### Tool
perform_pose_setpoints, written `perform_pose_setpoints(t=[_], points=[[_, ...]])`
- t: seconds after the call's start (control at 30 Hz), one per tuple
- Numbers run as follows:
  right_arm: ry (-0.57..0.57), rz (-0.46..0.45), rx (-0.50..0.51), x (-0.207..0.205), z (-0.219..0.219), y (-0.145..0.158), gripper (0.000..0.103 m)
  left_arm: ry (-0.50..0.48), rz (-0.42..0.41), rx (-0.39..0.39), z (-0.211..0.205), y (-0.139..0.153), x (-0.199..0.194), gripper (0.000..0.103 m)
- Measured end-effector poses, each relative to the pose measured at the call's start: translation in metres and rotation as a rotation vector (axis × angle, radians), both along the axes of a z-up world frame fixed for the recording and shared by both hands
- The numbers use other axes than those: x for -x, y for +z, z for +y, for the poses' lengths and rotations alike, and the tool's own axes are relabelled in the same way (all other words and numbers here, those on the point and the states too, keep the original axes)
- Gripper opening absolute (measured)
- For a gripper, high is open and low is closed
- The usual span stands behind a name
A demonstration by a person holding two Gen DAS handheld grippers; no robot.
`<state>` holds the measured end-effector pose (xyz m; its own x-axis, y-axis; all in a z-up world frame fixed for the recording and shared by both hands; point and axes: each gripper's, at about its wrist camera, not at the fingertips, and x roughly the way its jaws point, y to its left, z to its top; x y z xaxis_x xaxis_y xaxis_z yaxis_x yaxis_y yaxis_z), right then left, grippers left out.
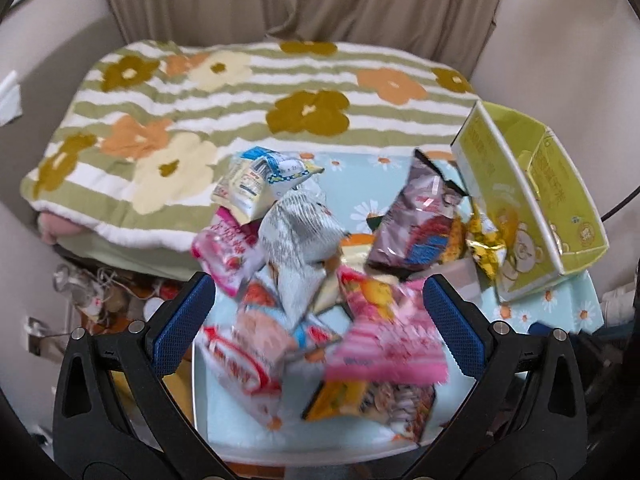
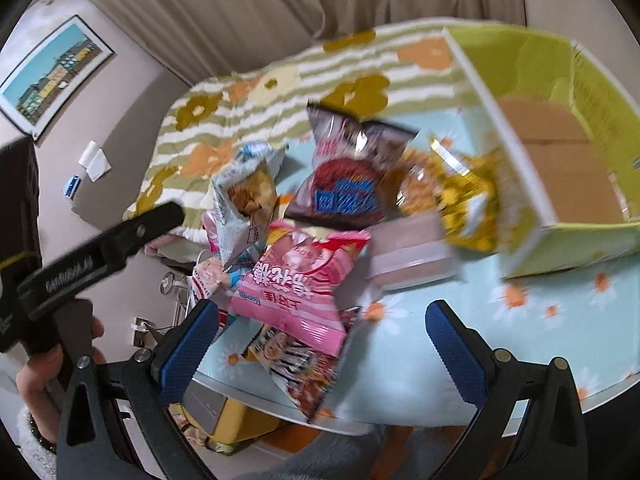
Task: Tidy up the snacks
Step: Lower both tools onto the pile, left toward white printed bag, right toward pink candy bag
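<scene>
A: Where's free room on the bench (image 2: 540, 320)?

B: The near right corner, in front of the green box (image 2: 516, 216). Left of that, the snack pile (image 2: 296, 280) blocks the way.

A: And the box?

B: Its mouth is open; a gold packet (image 2: 468, 204) leans against its side.

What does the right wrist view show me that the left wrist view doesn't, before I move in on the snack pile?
Only the right wrist view shows the yellow-green box's brown cardboard floor, with no snacks visible in it, the left gripper's black body and the hand holding it, and the whole framed picture on the wall. Only the left wrist view shows the bear printed on the box's outer side and the clutter below the table's left edge. Both show the pink packet on the pile, the brown packet, the gold packet, the floral blanket, and open, empty fingers.
</scene>
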<state>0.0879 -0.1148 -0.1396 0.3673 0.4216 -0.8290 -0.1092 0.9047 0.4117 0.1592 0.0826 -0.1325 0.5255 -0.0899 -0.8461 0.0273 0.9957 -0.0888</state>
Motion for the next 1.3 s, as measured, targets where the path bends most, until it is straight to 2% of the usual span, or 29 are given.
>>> perform_pose_setpoints(t=[0.2,0.5,0.57,0.7,0.77,0.93,1.0,1.07,1.17,1.3], points=[[-0.032,0.078,0.021,-0.024,0.03,-0.03,0.103,-0.055,0.078,0.017,0.013,-0.038,-0.05,0.102],[-0.099,0.184,0.025,-0.044,0.045,-0.055,0.103,-0.12,0.143,0.033,0.018,-0.075,-0.085,0.102],[-0.108,0.21,0.034,-0.047,0.046,-0.059,0.103,-0.133,0.151,0.042,0.018,-0.078,-0.088,0.096],[-0.118,0.231,0.045,-0.05,0.048,-0.062,0.103,-0.15,0.159,0.063,0.02,-0.083,-0.091,0.092],[-0.122,0.243,0.054,-0.051,0.047,-0.063,0.103,-0.151,0.176,0.075,0.022,-0.086,-0.093,0.076],[-0.13,0.255,0.076,-0.053,0.051,-0.066,0.102,-0.161,0.179,0.082,0.023,-0.088,-0.09,0.073],[-0.132,0.259,0.08,-0.054,0.052,-0.067,0.1,-0.165,0.172,0.075,0.021,-0.087,-0.087,0.072],[-0.129,0.266,0.069,-0.06,0.059,-0.069,0.085,-0.168,0.168,0.071,0.021,-0.086,-0.085,0.072],[-0.124,0.272,0.075,-0.06,0.062,-0.068,0.076,-0.176,0.159,0.068,0.019,-0.083,-0.082,0.071],[-0.12,0.262,0.086,-0.056,0.063,-0.063,0.07,-0.176,0.142,0.075,0.019,-0.075,-0.077,0.071]])
